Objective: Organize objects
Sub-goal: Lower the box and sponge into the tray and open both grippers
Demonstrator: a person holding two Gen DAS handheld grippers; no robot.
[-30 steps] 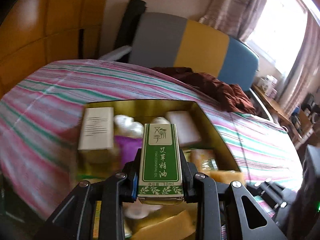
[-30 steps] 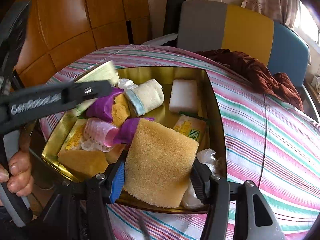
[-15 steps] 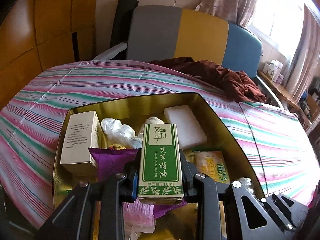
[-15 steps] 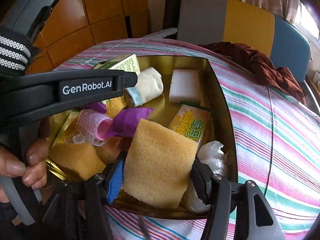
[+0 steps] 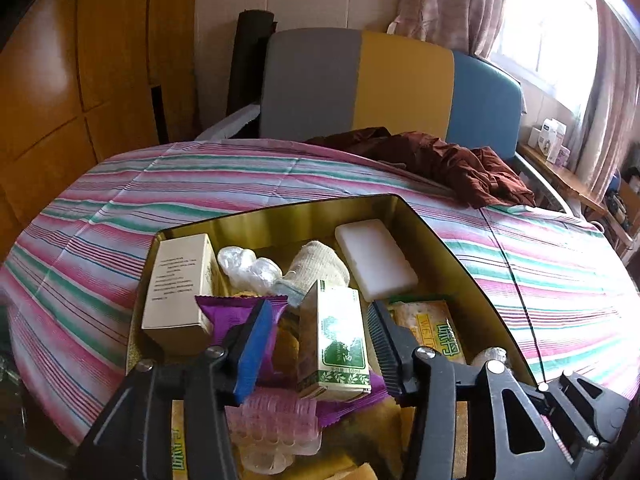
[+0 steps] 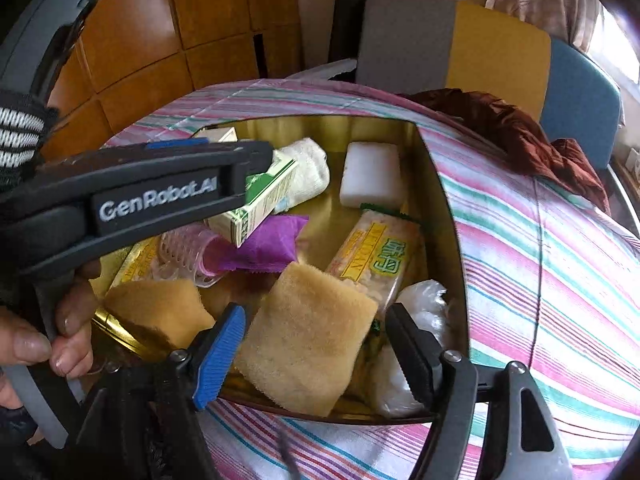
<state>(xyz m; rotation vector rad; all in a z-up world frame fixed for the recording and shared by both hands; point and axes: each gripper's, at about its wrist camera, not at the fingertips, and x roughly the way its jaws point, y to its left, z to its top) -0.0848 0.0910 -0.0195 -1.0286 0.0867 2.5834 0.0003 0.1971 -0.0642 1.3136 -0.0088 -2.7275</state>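
A gold tin lies on the striped bed and holds several small items. My left gripper hangs over the tin's near part with its jaws opening. The green and white oil box stands tilted between them, clear of the blue pad. In the right wrist view the same gripper reaches in from the left, with the oil box at its tip. My right gripper is at the tin's near rim. Its jaws are opening around a yellow sponge, which rests in the tin.
Inside the tin are a white block, a beige carton, a purple packet, a pink hair roller, a rolled cloth, a wipes packet and a second sponge. Brown clothing lies by the headboard.
The left jaws have spread and the oil box has tipped loose between them. The right jaws have widened off the yellow sponge, which has settled lower in the tin.
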